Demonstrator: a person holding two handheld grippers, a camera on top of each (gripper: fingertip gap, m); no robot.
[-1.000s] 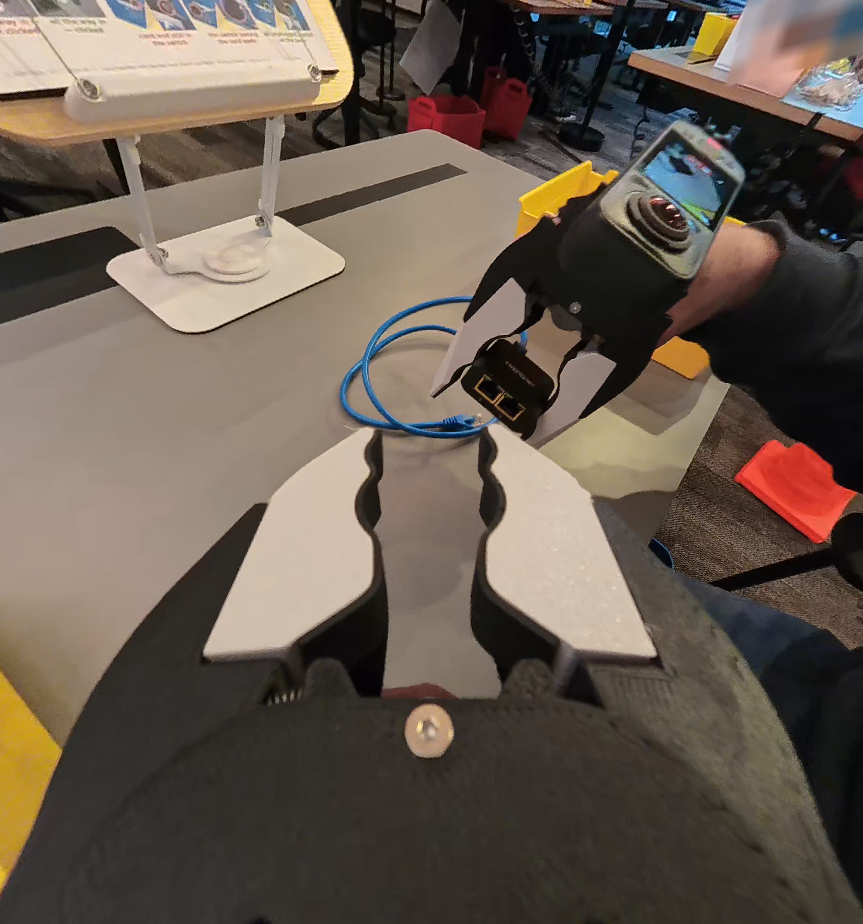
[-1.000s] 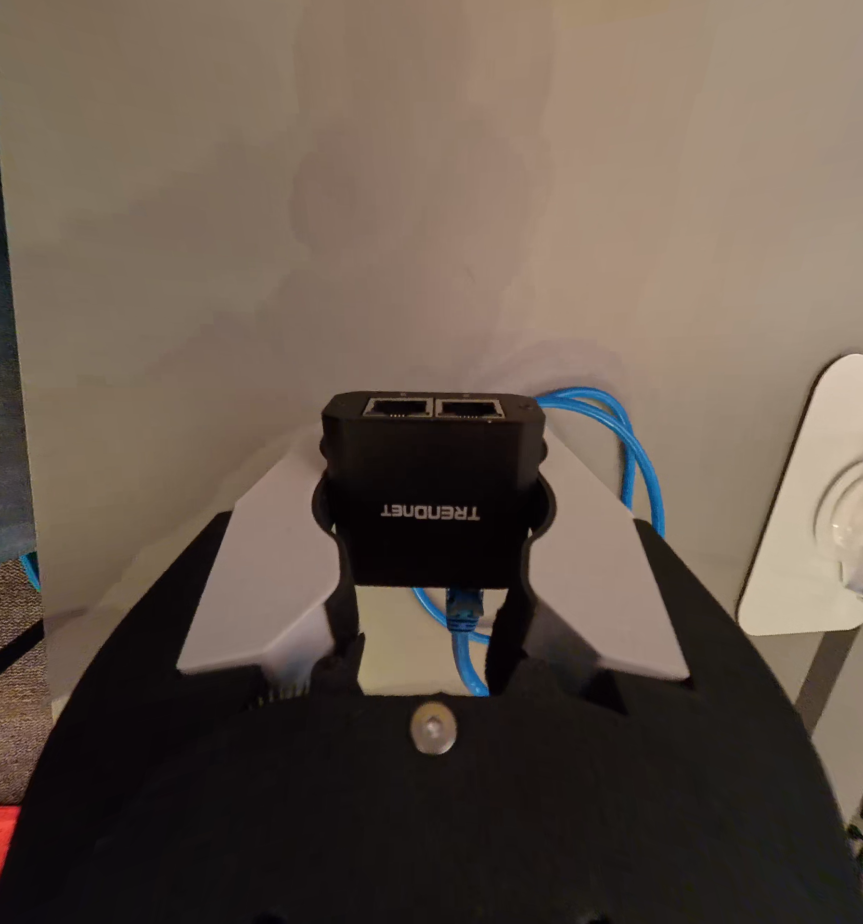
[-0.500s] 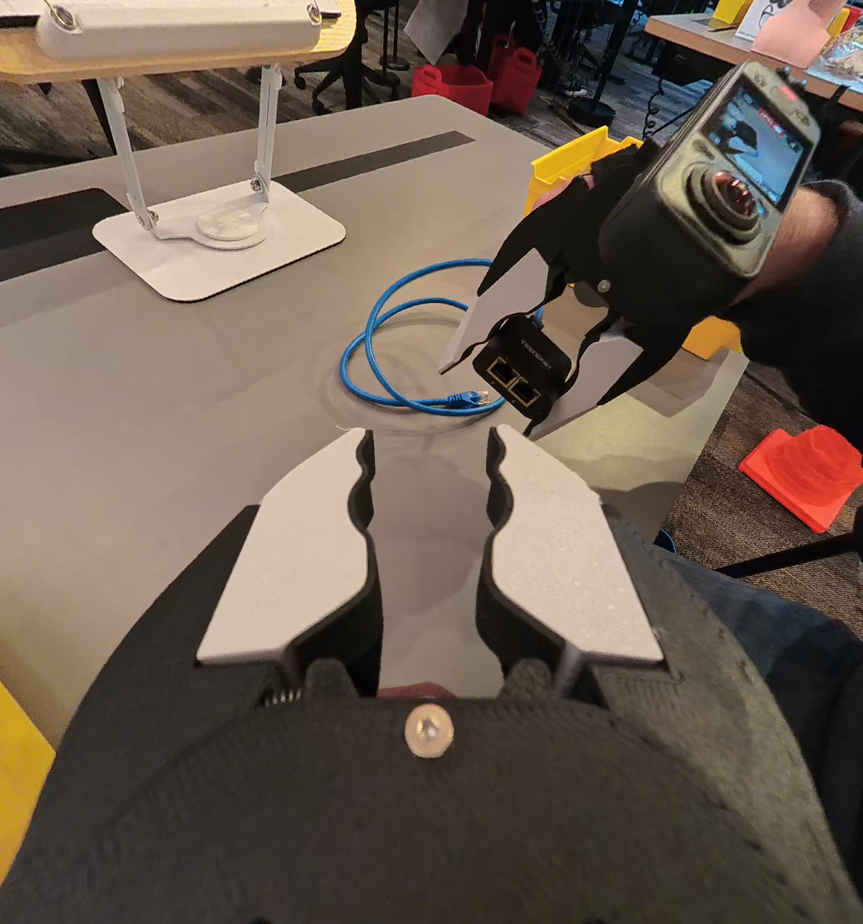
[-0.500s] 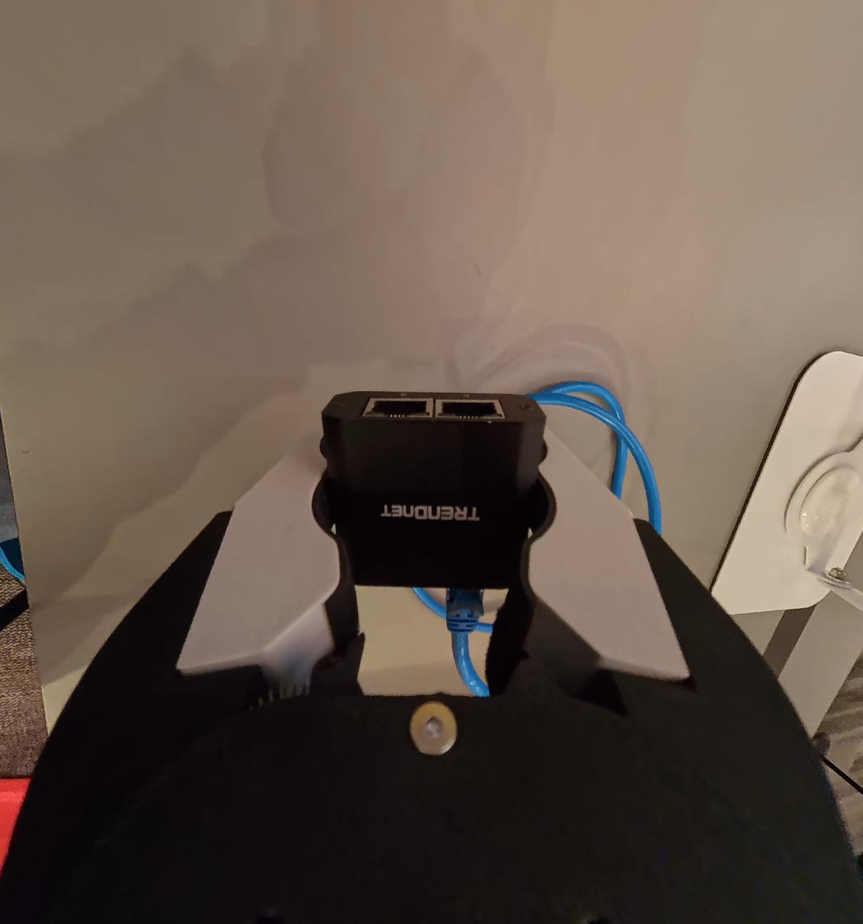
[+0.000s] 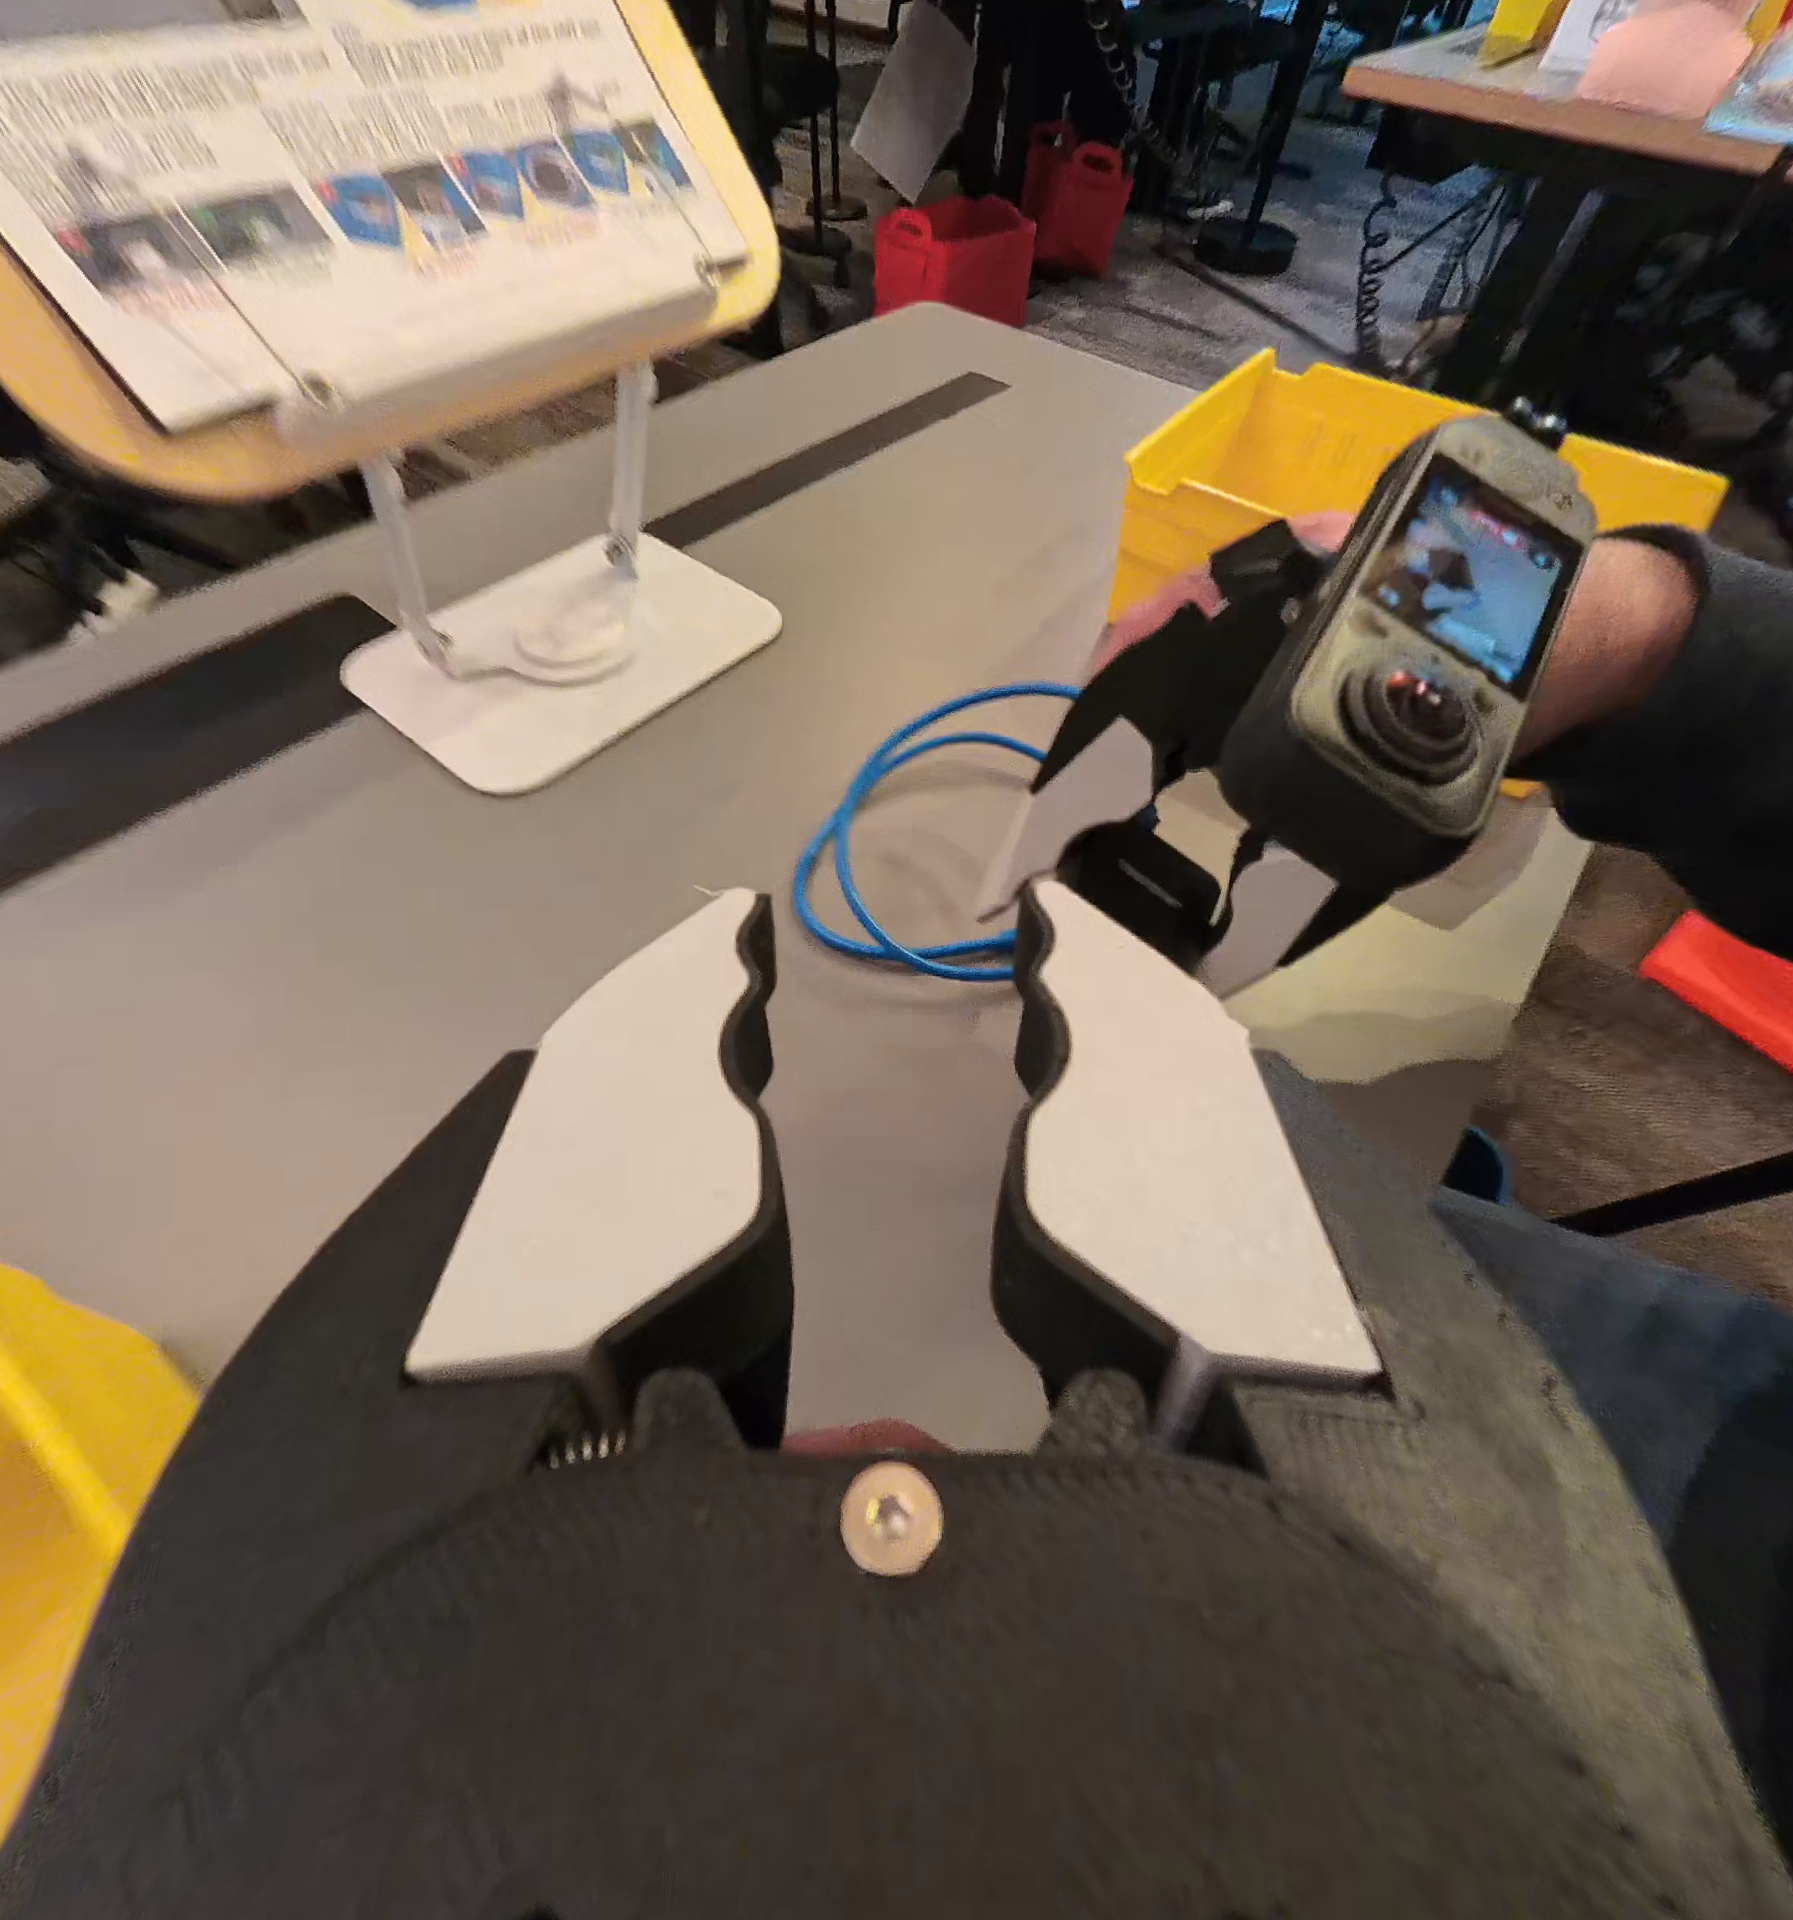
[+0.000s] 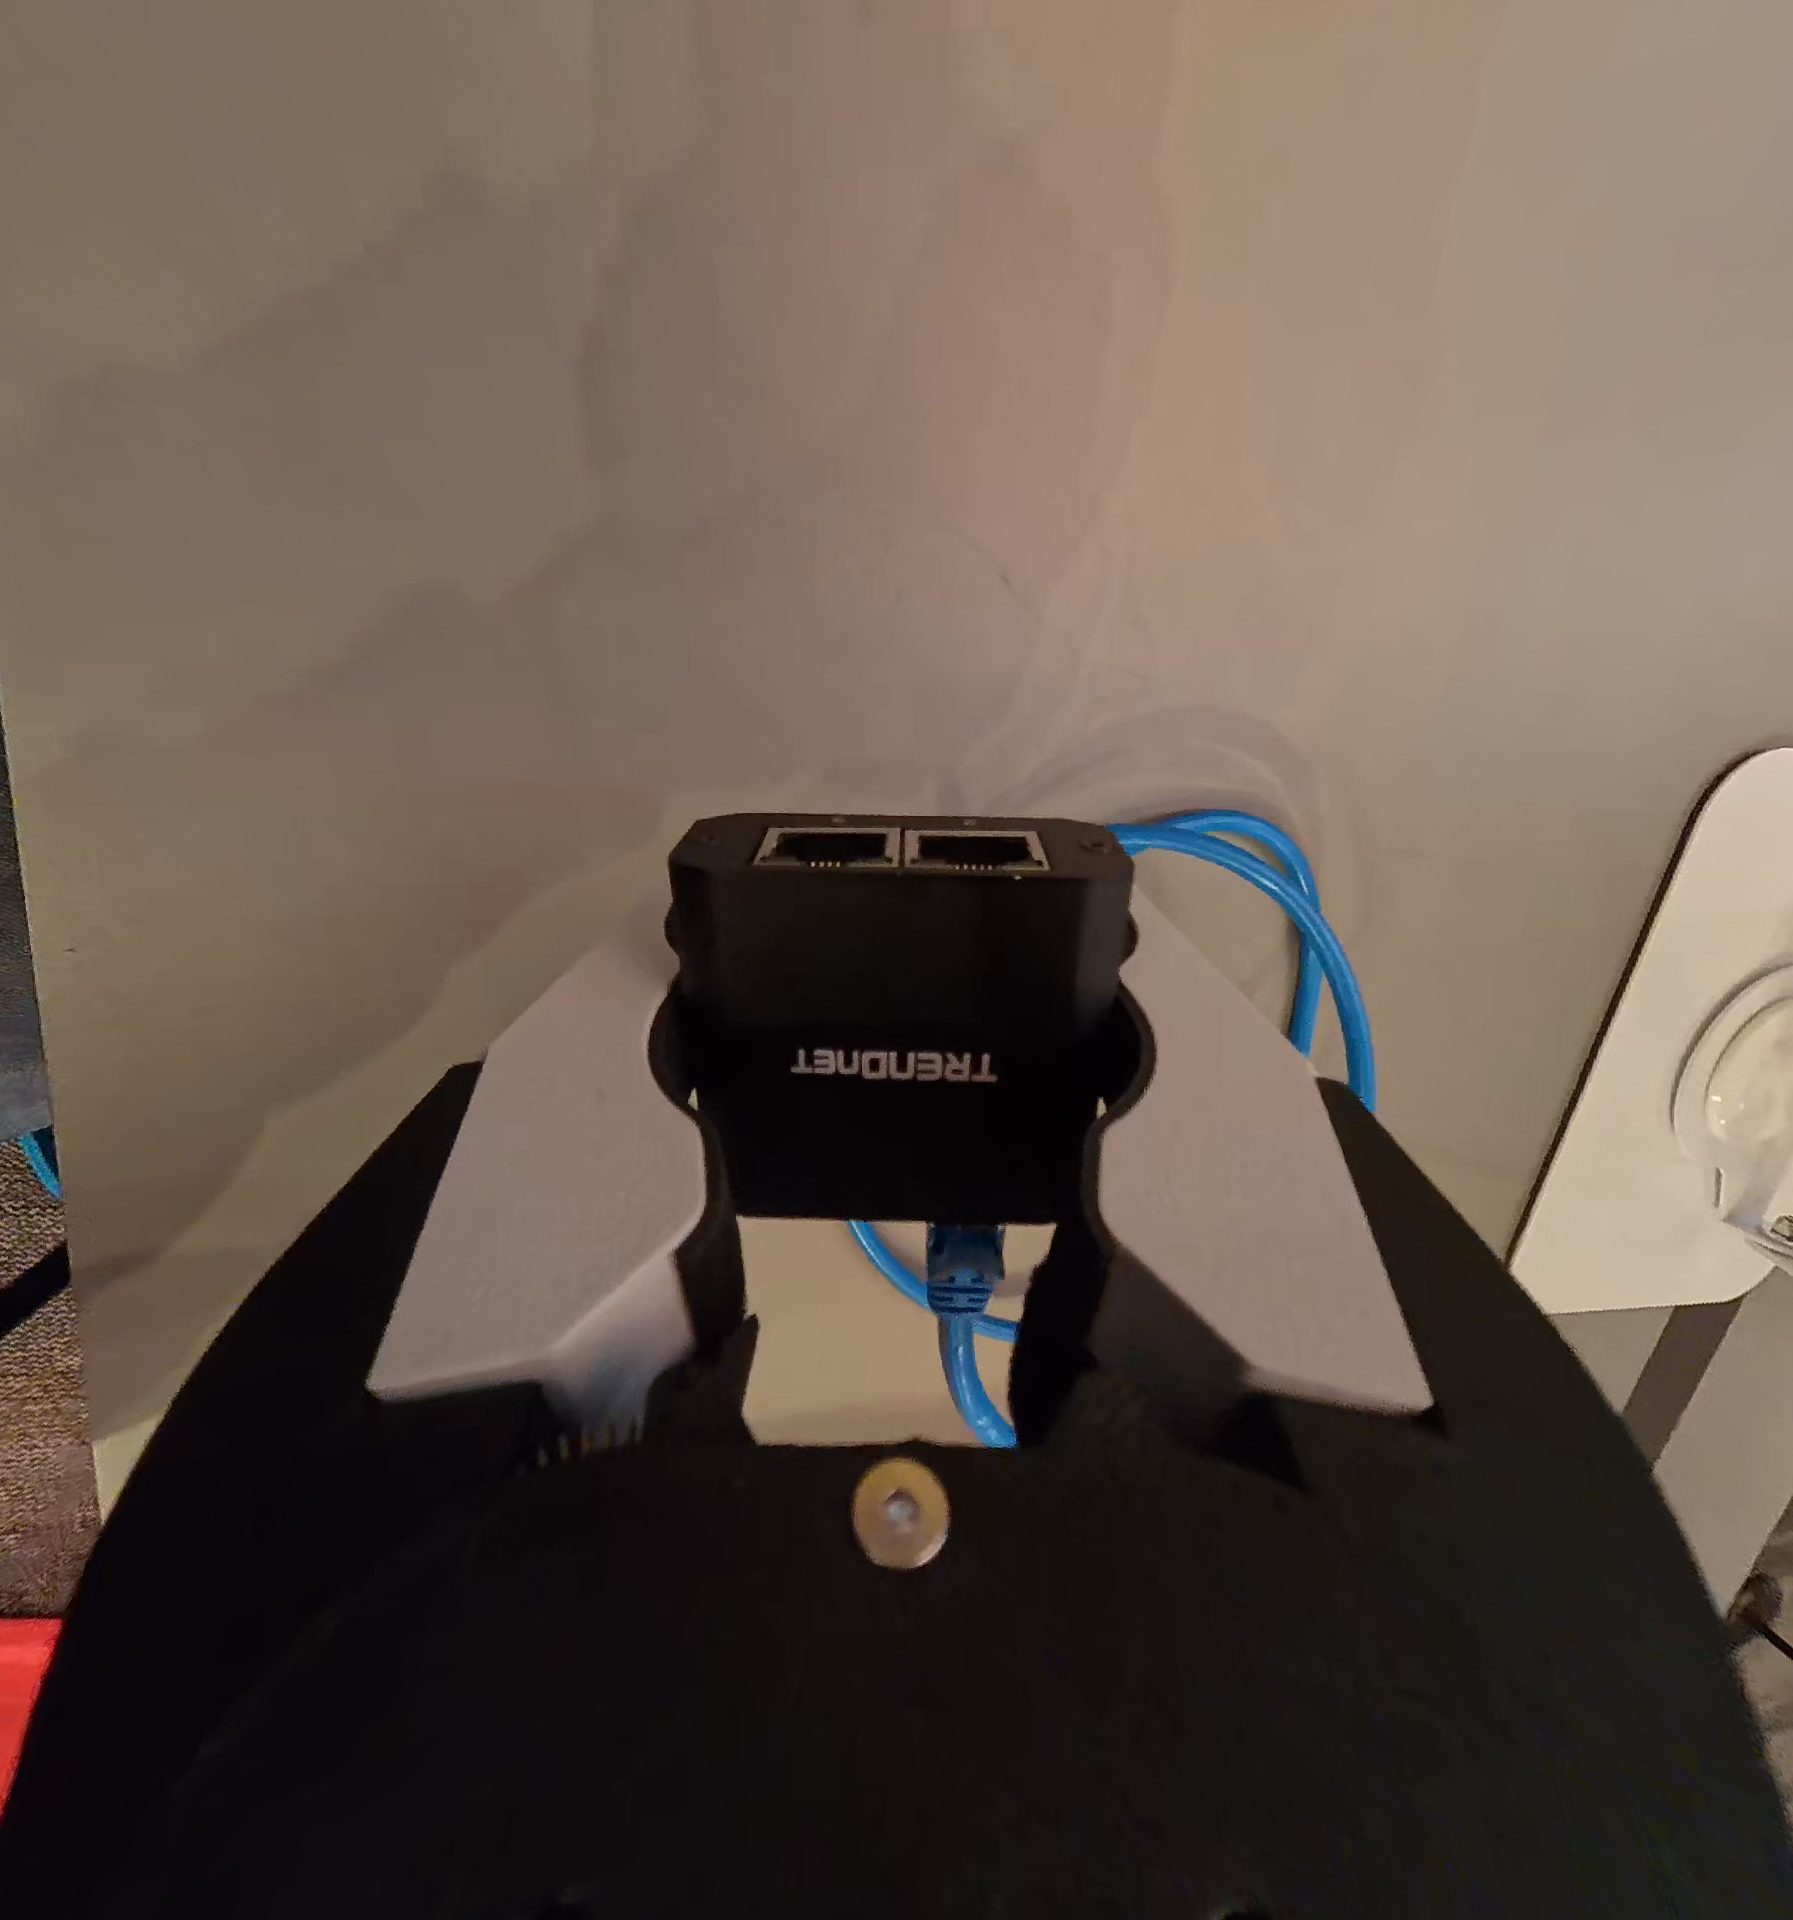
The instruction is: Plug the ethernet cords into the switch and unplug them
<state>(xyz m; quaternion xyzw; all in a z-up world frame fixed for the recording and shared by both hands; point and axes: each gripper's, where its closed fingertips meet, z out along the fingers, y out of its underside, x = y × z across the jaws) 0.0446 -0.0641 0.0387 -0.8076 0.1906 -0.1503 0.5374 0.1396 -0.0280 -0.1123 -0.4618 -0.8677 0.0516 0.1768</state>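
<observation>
We are advancing the spread, empty left tool (image 5: 887, 914) toward the blue cord (image 5: 871, 831); the right tool (image 6: 897, 1039) is still pinching the switch (image 6: 897, 997), ports unfilled.

The switch (image 6: 897, 997) is a small black box with two empty ports side by side on its front, held up off the grey table. The blue ethernet cord (image 5: 871, 831) lies coiled on the table under it, one plug (image 6: 965, 1262) loose, probably unplugged at both ends.

Black textured gripper (image 5: 887, 914), 2 grey-faced fingers (image 5: 601, 1153), silver screw (image 5: 890, 1519).
</observation>
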